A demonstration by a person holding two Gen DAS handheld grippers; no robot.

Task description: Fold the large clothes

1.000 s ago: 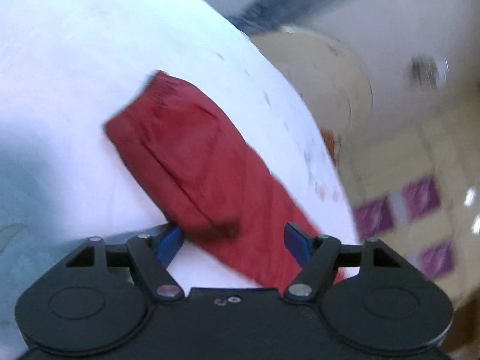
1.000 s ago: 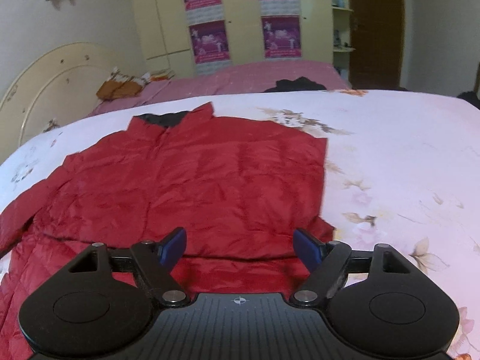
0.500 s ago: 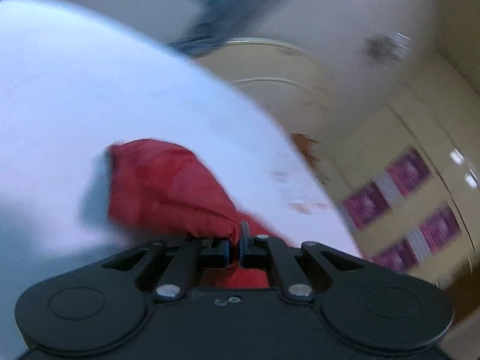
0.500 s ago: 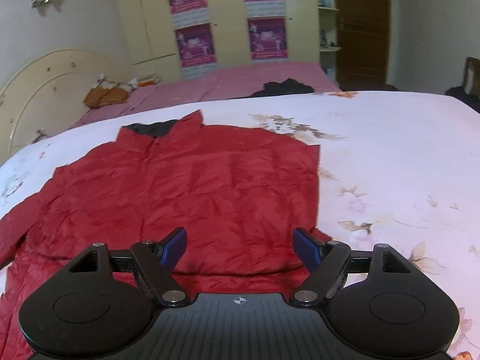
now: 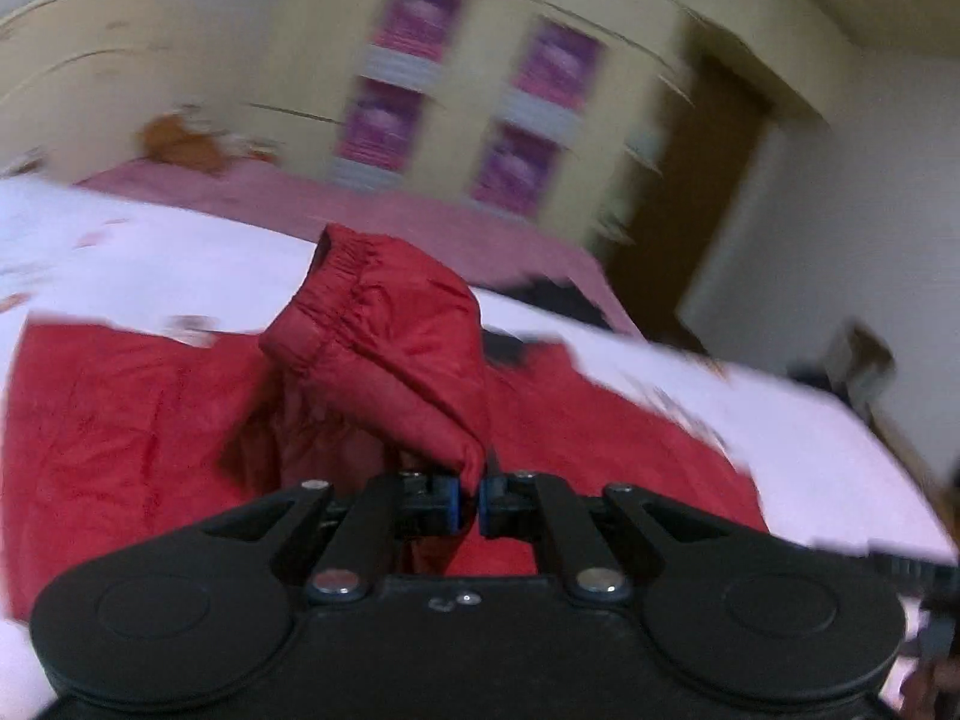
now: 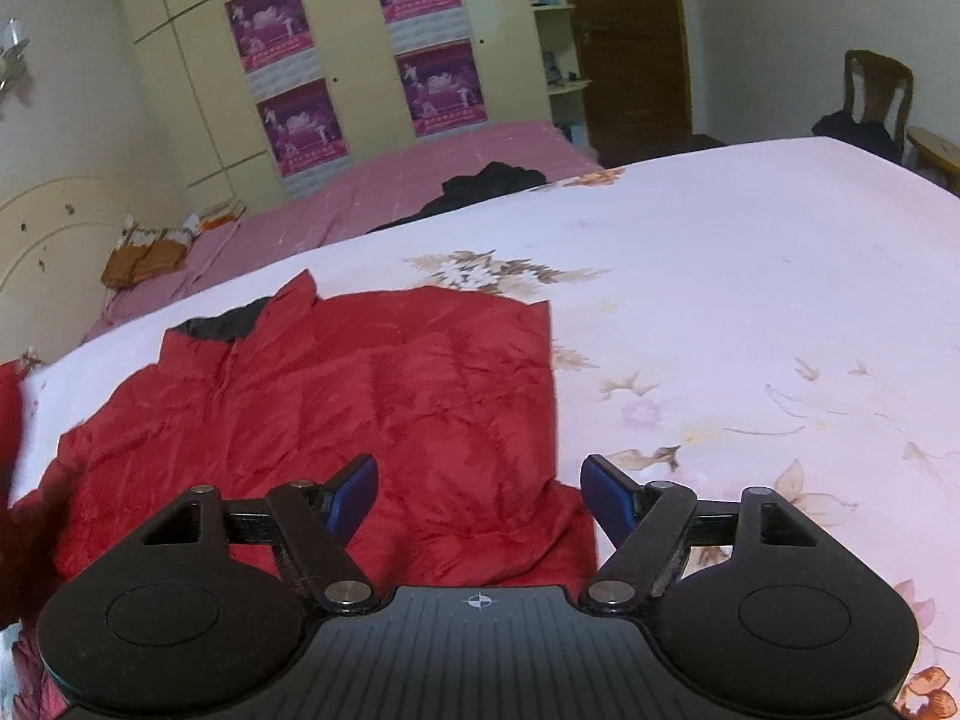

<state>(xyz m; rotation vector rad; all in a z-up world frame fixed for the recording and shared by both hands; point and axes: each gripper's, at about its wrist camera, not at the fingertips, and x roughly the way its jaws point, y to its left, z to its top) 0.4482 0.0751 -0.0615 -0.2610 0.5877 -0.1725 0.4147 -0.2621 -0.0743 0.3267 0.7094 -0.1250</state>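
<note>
Red jacket lies flat on the floral bed, collar toward the far side, and its sleeve is up in the air, pinched at a fold of fabric by the left gripper, jaws clamped tight on it, cuff standing above the jacket's body. The right gripper hangs over the near hem, jaws wide, nothing between them. The step looks like laying that sleeve across the chest: best carried low and straight over the body so the padded cloth doesn't balloon, then set down flat with the cuff inside the jacket's edge before letting go (a free right claw could pin the hem if it creeps). Hard to read: the left view is smeared with blur, so how much fabric sits between the pads is unclear, and the shoulder end of the sleeve is hidden behind the gripper. In the right view the jacket's left side runs off the frame edge, and its near hem is covered by the gripper body.
</note>
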